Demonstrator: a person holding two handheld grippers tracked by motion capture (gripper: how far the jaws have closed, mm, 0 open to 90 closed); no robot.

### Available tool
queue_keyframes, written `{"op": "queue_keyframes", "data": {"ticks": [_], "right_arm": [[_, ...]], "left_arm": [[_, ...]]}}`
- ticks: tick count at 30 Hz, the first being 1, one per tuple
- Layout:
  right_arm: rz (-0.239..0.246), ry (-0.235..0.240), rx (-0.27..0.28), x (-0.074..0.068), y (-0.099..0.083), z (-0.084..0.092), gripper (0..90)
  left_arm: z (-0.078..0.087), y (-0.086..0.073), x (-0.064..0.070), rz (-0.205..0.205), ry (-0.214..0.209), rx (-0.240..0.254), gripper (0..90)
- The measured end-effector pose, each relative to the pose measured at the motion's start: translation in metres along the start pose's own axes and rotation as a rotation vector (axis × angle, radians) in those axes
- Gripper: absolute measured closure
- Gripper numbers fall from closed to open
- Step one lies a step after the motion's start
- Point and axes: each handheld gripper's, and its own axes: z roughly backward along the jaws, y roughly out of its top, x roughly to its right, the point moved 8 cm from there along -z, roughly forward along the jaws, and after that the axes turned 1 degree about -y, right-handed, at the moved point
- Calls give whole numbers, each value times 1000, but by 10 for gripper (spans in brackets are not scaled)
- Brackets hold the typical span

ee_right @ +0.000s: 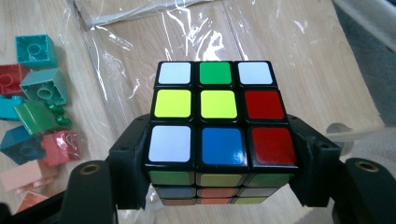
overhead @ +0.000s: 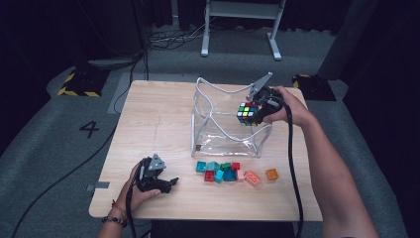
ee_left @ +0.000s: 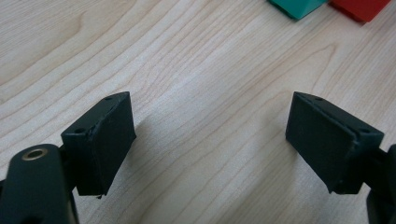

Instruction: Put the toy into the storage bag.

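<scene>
One Cube Held Over the Clear Bag

One puzzle cube (ee_right: 219,135) sat clamped between the jaws of the right tongs (overhead: 253,115), held above the open mouth of the clear plastic bag (overhead: 225,141) standing on the desk (overhead: 158,124). The left tongs (overhead: 166,184) rested near the desk's front edge, jaws spread wide with nothing between them. A cluster of coloured bricks (overhead: 225,172) lay just in front of the bag.

The bag's soft walls looked likely to fold if the cube clipped the rim, and a release off-centre could have dropped it outside. The pads gripped only the cube's lower layer, so it might have tipped. The bag's floor was hard to read through the glare.
</scene>
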Motion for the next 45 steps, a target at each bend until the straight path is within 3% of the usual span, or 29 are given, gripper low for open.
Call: {"op": "queue_keyframes", "data": {"ticks": [8, 11, 16, 37, 45], "right_arm": [[1, -10, -80, -1, -8, 7, 338], [18, -10, -80, 0, -8, 11, 338], [6, -10, -98, 0, -11, 13, 338], [16, -5, -104, -4, -7, 8, 336], [-6, -5, -63, -5, -4, 10, 374]], "left_arm": [[0, 0, 0, 0, 0, 0, 158], [0, 0, 0, 0, 0, 0, 158], [0, 0, 0, 0, 0, 0, 158], [0, 0, 0, 0, 0, 0, 158], [0, 0, 0, 0, 0, 2, 158]]}}
